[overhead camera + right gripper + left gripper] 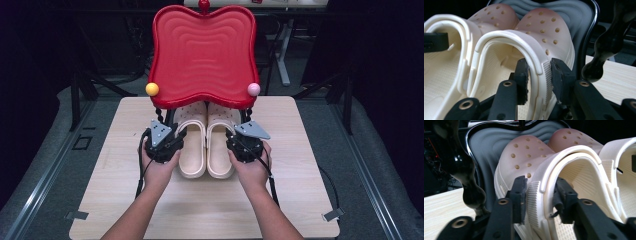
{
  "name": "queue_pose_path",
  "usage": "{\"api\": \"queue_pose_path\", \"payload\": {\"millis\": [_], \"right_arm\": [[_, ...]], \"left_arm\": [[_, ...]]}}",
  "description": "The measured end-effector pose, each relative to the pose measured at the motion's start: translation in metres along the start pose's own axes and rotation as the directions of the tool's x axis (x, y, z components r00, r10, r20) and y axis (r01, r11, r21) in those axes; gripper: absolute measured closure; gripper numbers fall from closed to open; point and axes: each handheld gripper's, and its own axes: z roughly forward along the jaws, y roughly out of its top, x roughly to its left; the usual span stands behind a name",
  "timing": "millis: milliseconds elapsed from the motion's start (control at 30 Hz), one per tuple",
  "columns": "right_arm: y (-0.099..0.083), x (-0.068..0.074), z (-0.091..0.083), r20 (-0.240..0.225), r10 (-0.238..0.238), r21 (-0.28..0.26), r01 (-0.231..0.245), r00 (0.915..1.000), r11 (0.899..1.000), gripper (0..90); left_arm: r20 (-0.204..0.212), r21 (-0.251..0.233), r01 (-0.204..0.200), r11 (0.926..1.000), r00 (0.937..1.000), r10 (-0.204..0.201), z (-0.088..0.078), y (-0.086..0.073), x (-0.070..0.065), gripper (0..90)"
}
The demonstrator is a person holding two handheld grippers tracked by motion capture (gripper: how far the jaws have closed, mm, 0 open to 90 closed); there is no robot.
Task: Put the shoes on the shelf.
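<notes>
No legible text, label, brand mark, number or sign appears on any surface in the three views.

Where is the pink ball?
In the high view the pink ball sits at the right front corner of the red tray, just above the right shoe.
</notes>
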Motion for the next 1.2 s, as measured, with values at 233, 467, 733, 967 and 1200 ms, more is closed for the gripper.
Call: {"api": "queue_pose_path", "payload": {"millis": [233, 467, 733, 967, 1200], "right_arm": [[-0.002, -0.003, 0.0, -0.019, 0.011, 0.001, -0.011, 0.9998, 1.0, 63.3], [-0.002, -0.004, -0.003, -0.025, 0.001, 0.005, -0.001, 0.9997, 1.0, 61.2], [-0.002, -0.003, -0.007, -0.03, -0.006, -0.003, 0.006, 0.9995, 1.0, 59.9], [-0.002, -0.003, -0.014, -0.03, -0.015, -0.009, 0.015, 0.9994, 1.0, 59.1], [-0.003, -0.005, -0.026, -0.038, -0.021, -0.026, 0.02, 0.9991, 0.999, 58.6]], "left_arm": [[0.024, 0.002, 0.015, 0.9999, 0.9996, -0.016, 0.0, -0.001, 0.001, 55.4], [0.033, -0.003, 0.024, 0.9997, 0.9992, -0.024, 0.0, -0.001, 0.0, 48.9], [0.039, 0.01, 0.034, 0.9994, 0.9987, -0.034, -0.001, -0.001, 0.0, 46.5], [0.04, 0.003, 0.042, 0.9991, 0.9983, -0.043, -0.008, -0.001, 0.001, 46.3], [0.054, -0.007, 0.03, 0.9995, 0.9981, -0.03, -0.019, -0.002, -0.001, 46.4]]}}
